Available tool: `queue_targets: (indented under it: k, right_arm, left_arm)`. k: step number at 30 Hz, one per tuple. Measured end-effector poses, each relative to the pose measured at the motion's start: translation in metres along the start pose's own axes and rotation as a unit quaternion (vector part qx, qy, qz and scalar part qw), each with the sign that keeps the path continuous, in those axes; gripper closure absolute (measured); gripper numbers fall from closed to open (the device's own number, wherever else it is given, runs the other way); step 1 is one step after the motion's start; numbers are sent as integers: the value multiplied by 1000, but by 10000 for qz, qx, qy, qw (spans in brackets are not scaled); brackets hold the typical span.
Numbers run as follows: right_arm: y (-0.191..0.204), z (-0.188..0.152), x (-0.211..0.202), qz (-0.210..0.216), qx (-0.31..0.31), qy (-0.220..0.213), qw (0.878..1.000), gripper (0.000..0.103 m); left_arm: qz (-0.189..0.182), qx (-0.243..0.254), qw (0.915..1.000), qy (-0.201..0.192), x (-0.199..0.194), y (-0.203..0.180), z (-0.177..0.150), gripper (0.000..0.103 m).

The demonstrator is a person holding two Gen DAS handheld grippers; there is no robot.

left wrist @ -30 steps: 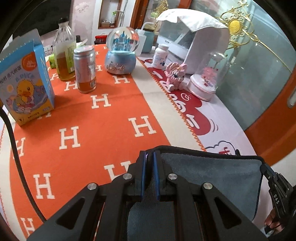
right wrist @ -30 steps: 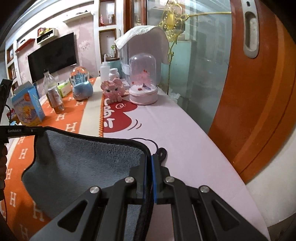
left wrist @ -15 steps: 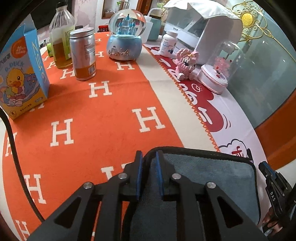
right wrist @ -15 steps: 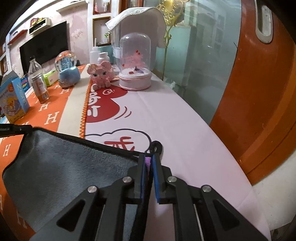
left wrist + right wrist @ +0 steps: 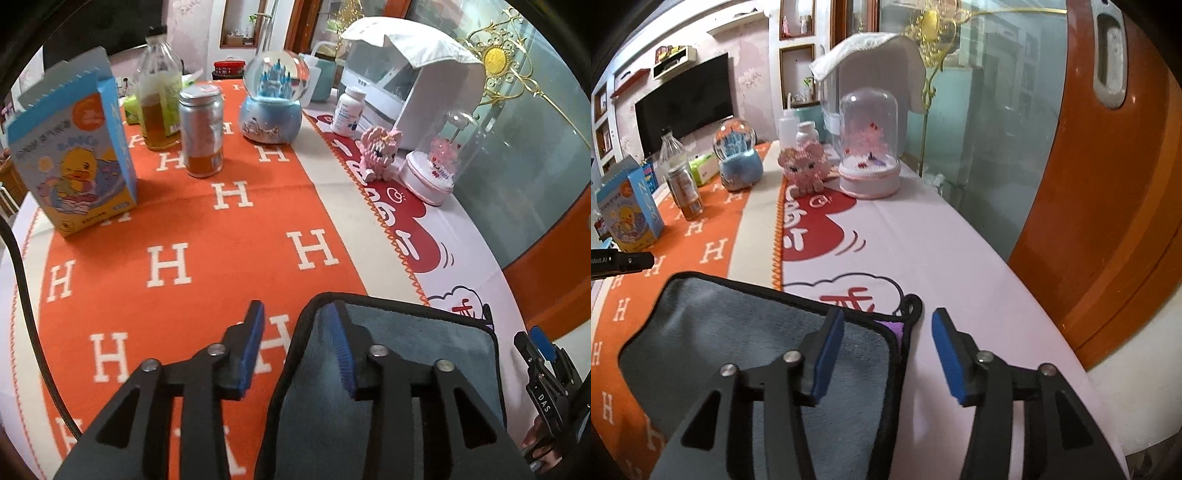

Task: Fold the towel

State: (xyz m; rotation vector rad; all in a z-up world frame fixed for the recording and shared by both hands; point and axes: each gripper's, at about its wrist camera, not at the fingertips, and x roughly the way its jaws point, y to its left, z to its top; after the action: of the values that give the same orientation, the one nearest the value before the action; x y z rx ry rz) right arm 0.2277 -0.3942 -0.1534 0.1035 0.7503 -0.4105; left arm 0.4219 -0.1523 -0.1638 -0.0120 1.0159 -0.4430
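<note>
Two clear bottles [image 5: 676, 162], perhaps glass.

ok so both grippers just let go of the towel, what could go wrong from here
1. The folded towel may not be square: in the right wrist view its top layer's black edge sits short of the layer beneath near the hanging loop, so a next fold could come out skewed.
2. The left gripper has one finger over the towel's corner and could drag it when pulling away.
3. The right gripper straddles the towel's edge and might snag the loop.
</note>
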Motion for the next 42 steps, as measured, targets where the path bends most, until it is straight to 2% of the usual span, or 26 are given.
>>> queue_targets:
  k: [3,7,11,20,28,35,42]
  right_arm:
    - [2,2,-16,67,16,-104,9999,45]
    - [7,1,-38,128,15,-209,9997,40]
    - [11,-6,-58,177,35,-254,9995,33]
    - [23,-30,-105,382,101,-288,9988,22]
    - [42,-65,-160,602,84,-315,9977,6]
    - [60,-98,-198,809,95,-202,9965,3]
    - [81,-131,-235,1038,-16,-65,9946,2]
  left_arm:
    - [205,47,9996,-176,-23,0,-5,39]
    - [366,51,9989,-275,-47,2,-15,30]
    - [513,8,9983,-276,-68,7,-32,18]
    - [503,-244,9981,-248,-125,24,-88,15]
    - [568,-273,9974,-350,-190,41,-146,11]
    - [574,-362,9968,-423,-242,57,-199,6]
    - [626,-404,9965,-371,-276,70,-245,5]
